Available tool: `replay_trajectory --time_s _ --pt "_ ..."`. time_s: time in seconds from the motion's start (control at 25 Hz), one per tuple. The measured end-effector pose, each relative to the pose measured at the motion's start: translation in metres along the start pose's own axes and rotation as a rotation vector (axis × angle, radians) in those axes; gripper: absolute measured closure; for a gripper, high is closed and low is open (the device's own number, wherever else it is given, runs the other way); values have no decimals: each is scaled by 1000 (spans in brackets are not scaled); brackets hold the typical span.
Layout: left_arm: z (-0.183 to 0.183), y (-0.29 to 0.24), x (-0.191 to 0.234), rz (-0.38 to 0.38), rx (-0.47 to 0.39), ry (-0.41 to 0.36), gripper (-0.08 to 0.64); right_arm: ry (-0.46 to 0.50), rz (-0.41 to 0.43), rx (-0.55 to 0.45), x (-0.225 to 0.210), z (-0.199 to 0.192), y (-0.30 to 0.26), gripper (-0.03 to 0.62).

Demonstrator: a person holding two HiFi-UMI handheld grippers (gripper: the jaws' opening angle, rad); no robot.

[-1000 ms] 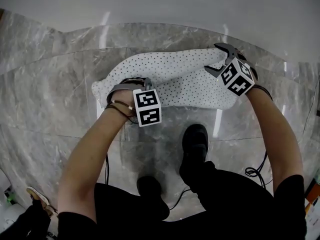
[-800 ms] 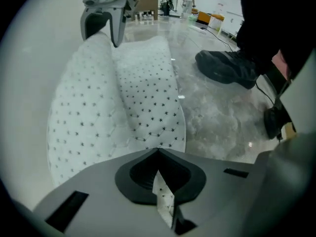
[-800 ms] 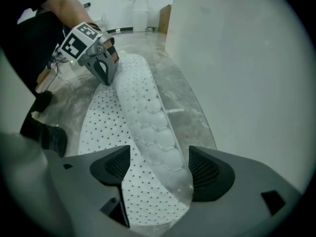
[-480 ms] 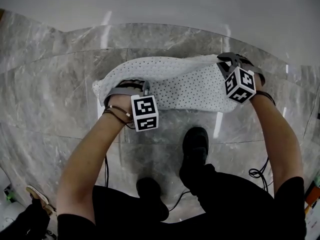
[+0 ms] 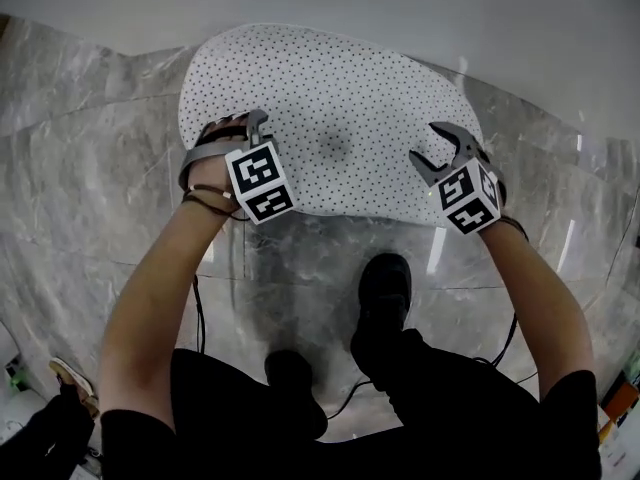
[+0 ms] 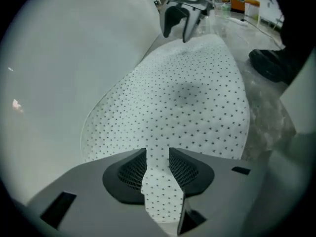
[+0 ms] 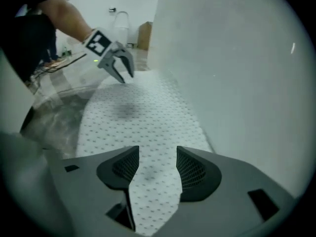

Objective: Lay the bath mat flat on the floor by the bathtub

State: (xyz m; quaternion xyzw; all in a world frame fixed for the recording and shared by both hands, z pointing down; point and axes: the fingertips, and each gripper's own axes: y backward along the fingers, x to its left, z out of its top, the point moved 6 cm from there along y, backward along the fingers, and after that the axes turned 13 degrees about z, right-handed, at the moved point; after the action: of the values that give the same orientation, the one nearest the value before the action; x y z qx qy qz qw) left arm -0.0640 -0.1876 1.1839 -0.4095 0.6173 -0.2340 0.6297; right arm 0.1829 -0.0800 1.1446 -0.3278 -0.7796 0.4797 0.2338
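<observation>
The white dotted bath mat (image 5: 330, 108) lies spread flat on the grey marble floor (image 5: 100, 168), its far edge against the white bathtub wall (image 5: 400, 8). My left gripper (image 5: 232, 126) hovers over the mat's left end and my right gripper (image 5: 422, 141) over its right end. Both sets of jaws have just been opening and stand apart. In the left gripper view the mat (image 6: 187, 107) shows through the gap of the left gripper (image 6: 158, 167), unpinched. In the right gripper view the mat (image 7: 138, 117) shows the same way below the right gripper (image 7: 157, 169).
The tub wall (image 6: 59, 58) runs along the mat's far side. The person's black shoes (image 5: 385, 288) stand on the floor just before the mat's near edge. A black cable (image 5: 200, 318) trails behind the left arm.
The mat, bunched and folded a second ago, now lies opened out toward the tub. Both grippers have let go of its edge, and the left one moved toward the tub.
</observation>
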Motion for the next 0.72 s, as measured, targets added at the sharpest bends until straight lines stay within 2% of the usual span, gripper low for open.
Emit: replay_trajectory --time_s 0.08,0.16,0.2,0.24,0.28,0.36,0.48,0.56,0.6,0.64,0.68,0.72 --pt "1 10 -23 -145 -3 -5 407 74 127 -26 49 6 -8 341" --pt "5 25 -56 -334 3 -18 402 137 242 -41 93 13 -14 334" --pt "7 34 -72 -407 5 -40 374 163 284 -38 111 14 -16 328" --pt "9 42 -87 -450 4 -73 338 187 312 -24 126 12 -18 321" --pt "10 46 -99 -460 0 -113 330 207 330 3 137 7 -21 319" --pt "10 46 -114 -425 -11 -177 310 240 331 88 147 -12 -27 313" --pt "11 36 -118 -402 -34 -246 270 275 247 212 135 -47 -32 313" --pt "12 32 -112 -415 -43 -252 242 247 207 226 120 -62 -28 332" --pt "12 32 -110 -419 -48 -240 244 228 196 215 116 -64 -24 361" --pt "12 32 -109 -420 -55 -225 245 225 181 206 112 -64 -19 417" --pt "13 33 -108 -417 -65 -210 258 244 161 204 108 -63 -15 484" --pt "14 34 -109 -410 -79 -197 287 273 144 205 104 -63 -11 516"
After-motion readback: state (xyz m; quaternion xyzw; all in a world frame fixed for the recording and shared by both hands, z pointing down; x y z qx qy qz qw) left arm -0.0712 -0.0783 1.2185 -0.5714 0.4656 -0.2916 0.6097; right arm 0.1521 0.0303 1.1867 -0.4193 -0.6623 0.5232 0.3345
